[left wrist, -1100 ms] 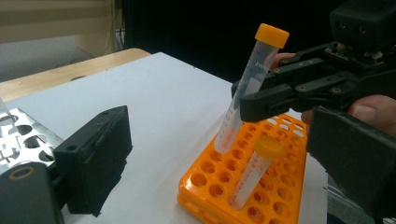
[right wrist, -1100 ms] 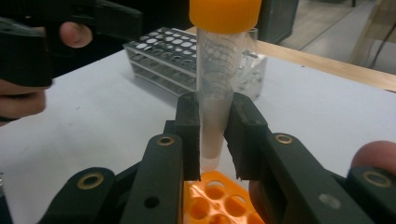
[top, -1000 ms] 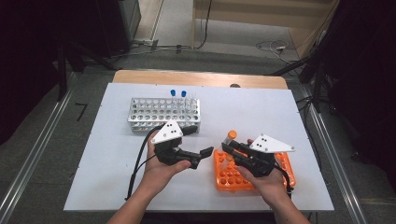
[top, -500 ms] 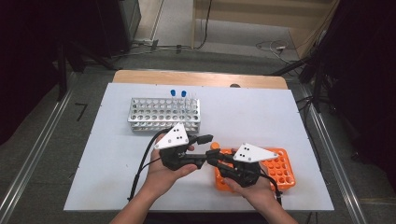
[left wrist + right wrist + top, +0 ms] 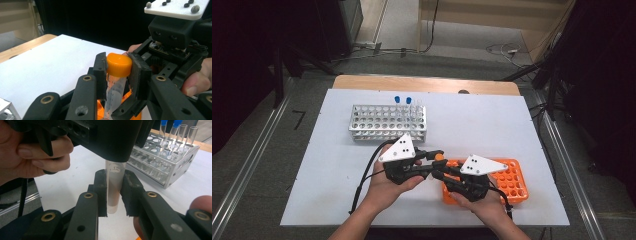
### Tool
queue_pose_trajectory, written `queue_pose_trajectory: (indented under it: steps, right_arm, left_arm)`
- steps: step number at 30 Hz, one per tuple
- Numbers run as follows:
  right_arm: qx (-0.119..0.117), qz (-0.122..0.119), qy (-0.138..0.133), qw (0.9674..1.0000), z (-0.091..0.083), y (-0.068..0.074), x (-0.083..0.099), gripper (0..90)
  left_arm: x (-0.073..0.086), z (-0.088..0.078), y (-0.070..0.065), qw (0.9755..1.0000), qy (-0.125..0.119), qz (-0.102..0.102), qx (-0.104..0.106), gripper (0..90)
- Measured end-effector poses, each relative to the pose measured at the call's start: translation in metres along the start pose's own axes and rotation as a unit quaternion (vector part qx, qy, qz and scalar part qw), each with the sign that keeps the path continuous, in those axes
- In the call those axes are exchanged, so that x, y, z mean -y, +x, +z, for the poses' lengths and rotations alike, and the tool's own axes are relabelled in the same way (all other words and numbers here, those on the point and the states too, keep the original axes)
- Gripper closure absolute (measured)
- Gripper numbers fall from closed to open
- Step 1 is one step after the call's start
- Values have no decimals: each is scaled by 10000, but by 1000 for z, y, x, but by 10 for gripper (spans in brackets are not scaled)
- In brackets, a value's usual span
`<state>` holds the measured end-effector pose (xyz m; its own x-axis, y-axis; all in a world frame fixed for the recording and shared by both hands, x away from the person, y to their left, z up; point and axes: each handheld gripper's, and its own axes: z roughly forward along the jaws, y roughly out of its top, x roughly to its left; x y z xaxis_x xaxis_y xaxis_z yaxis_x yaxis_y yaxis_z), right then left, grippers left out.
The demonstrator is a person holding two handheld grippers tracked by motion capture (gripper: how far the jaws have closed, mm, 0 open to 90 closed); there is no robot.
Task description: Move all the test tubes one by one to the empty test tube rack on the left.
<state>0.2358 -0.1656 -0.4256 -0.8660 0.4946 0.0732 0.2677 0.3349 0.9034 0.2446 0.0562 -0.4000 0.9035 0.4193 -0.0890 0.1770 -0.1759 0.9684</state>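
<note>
The tube [image 5: 113, 91] is now held at both ends, above the counter [image 5: 492, 120] just left of the orange rack [image 5: 512, 185]. Your left gripper [image 5: 117, 70] has just closed its fingers on the orange cap [image 5: 119, 65]; a second ago it stood apart. Your right gripper [image 5: 113, 192] clamps the clear body. You look set to unscrew the cap.

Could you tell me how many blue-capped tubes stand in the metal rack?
2: one blue-capped tube and a second beside it, both in the back row of the metal rack, left of some clear uncapped tubes. None seems hidden.
</note>
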Motion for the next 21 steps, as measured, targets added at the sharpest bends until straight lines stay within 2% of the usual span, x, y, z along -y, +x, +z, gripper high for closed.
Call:
queue_pose_trajectory:
  steps: [13, 21]
  right_arm:
    - [-7, -5, 13, 10000, 0, 0, 1, 734]
    - [-2, 2, -21, 10000, 1, 0, 1, 728]
  left_arm:
    - [2, 3, 0, 10000, 38, -33, 0, 681]
    - [1, 2, 0, 9999, 44, 60, -95, 706]
